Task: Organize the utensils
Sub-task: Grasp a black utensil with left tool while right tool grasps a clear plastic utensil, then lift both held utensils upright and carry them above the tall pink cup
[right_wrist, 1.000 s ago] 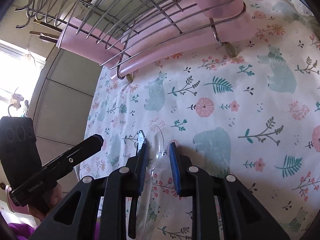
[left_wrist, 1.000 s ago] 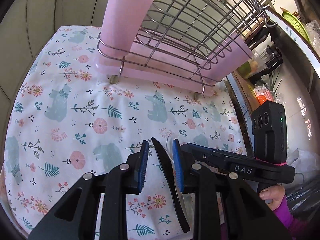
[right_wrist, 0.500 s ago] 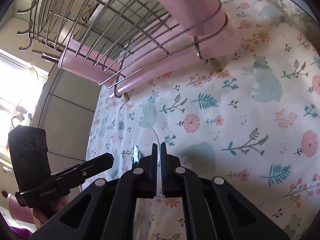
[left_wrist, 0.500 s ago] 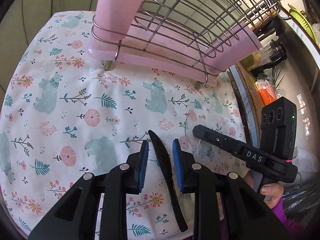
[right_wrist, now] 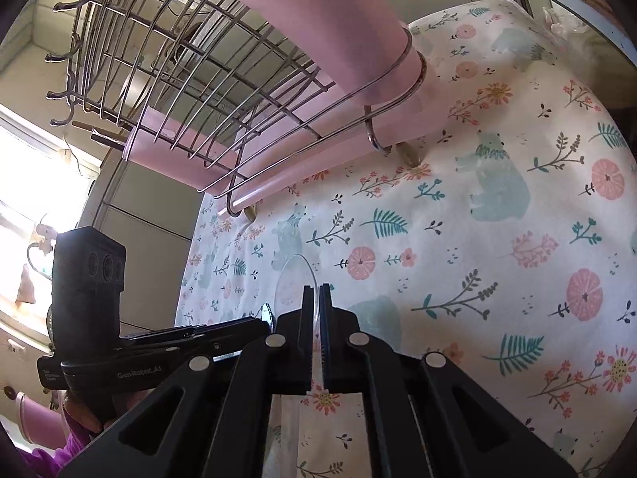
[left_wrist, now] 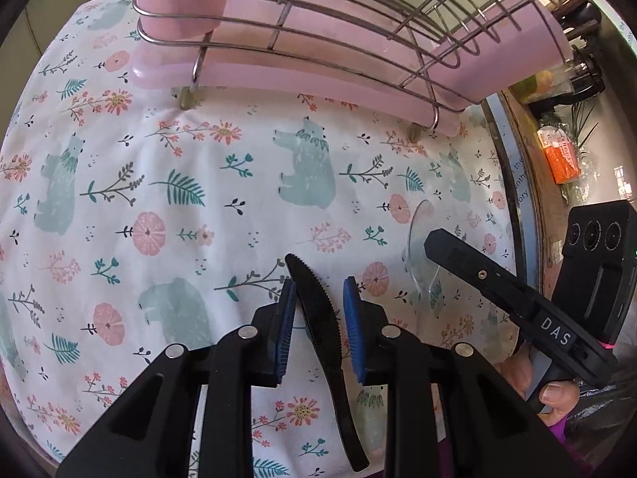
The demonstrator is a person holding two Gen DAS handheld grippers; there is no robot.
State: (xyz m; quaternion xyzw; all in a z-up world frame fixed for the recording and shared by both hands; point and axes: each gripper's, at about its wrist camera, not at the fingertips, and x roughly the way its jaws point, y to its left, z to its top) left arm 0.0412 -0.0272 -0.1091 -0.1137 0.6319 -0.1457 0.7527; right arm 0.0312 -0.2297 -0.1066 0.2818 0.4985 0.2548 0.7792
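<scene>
Left wrist view: the left gripper (left_wrist: 318, 310) has its blue pads (left_wrist: 286, 318) apart around a black plastic knife (left_wrist: 322, 326), whose serrated tip points toward 12 o'clock. The blade lies in the gap, not yet pinched, probably lined up for a grasp. At 2 o'clock a clear plastic spoon (left_wrist: 418, 239) sits in the right gripper (left_wrist: 438, 245). The dish rack (left_wrist: 338, 40) stands at 12 o'clock on the patterned tablecloth (left_wrist: 159, 183).

Right wrist view: the right gripper's jaws are nearly closed, pinching the clear spoon's neck, bowl forward toward 11 o'clock, likely aimed for the rack's pink holder (right_wrist: 318, 20).
</scene>
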